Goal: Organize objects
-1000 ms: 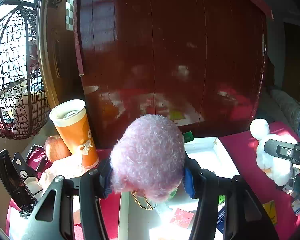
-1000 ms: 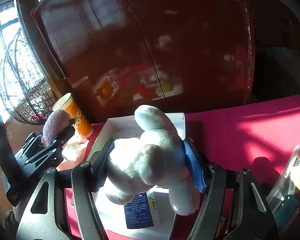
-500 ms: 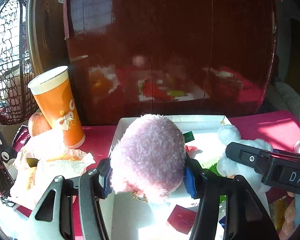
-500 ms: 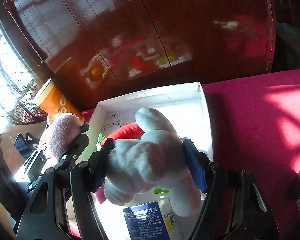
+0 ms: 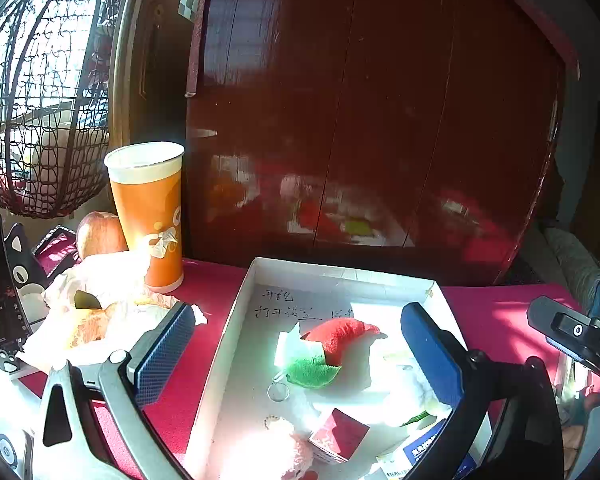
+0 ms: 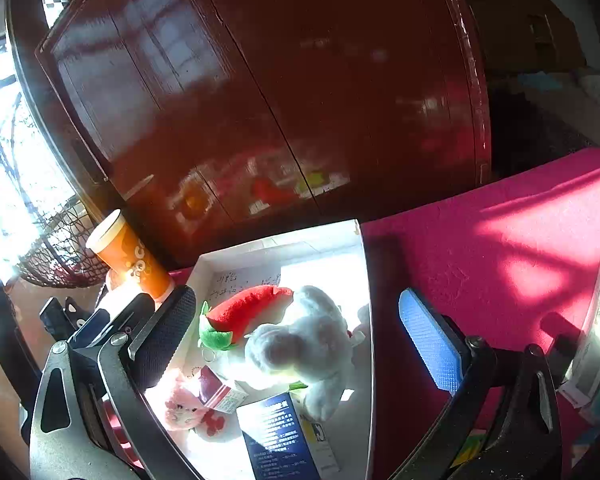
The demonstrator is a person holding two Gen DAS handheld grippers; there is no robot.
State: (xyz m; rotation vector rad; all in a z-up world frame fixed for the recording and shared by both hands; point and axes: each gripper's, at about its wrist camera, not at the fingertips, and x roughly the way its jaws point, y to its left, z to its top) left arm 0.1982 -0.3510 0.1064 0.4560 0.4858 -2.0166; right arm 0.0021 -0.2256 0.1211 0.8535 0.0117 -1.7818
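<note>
While my left gripper point(image 5: 300, 364) and right gripper point(image 6: 296, 344) jaws are opening, empty, the white plush point(image 6: 300, 348), centre frame in the white box point(image 6: 364, 264), looks light and squashy, best pinched round its middle.

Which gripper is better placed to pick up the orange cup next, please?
Left, probably. Both jaws are opening, empty. The orange cup stands just beyond the left finger of the left gripper; the right gripper sits across the white box from it.
</note>
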